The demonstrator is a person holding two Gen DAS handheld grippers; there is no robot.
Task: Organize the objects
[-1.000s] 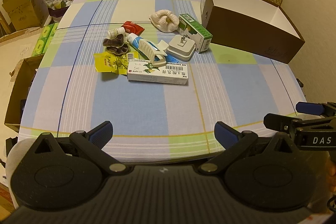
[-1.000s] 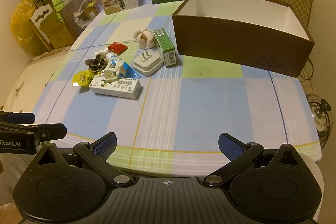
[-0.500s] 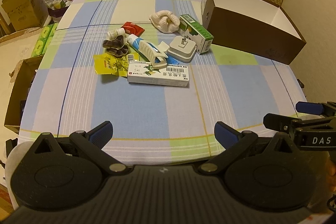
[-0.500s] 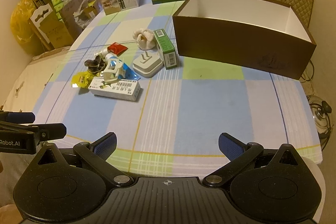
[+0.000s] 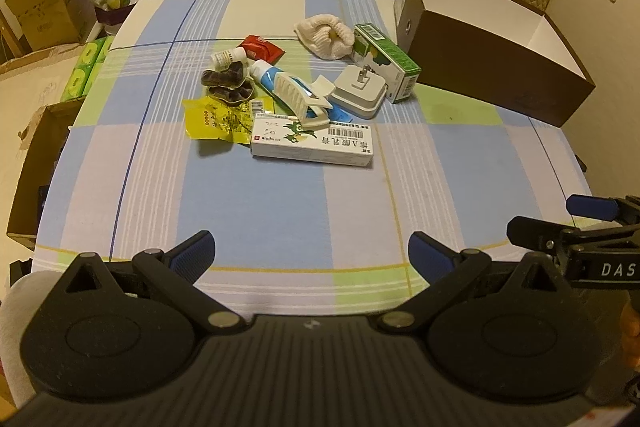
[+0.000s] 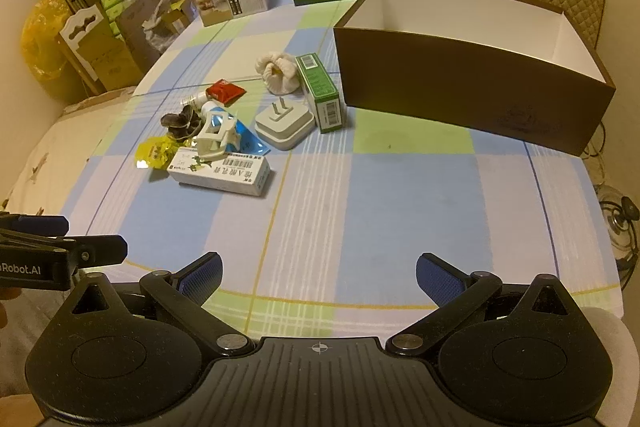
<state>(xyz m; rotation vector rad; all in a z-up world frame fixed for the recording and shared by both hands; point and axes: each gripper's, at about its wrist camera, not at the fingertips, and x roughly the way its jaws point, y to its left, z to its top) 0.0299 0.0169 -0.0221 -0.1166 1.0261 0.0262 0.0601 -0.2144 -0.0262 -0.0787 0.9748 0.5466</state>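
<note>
While our left gripper point(image 5: 310, 251) and right gripper point(image 6: 318, 273) hang spread wide and empty at the frame bottoms, we see the cluttered pile, white medicine box point(image 5: 312, 145) nearest, at centre, and the brown box point(image 6: 472, 87) upper right.

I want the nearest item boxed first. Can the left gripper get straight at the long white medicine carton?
Probably yes. The open left gripper faces the long white medicine carton across bare checked tablecloth; only a white hair claw touches its far edge.
</note>
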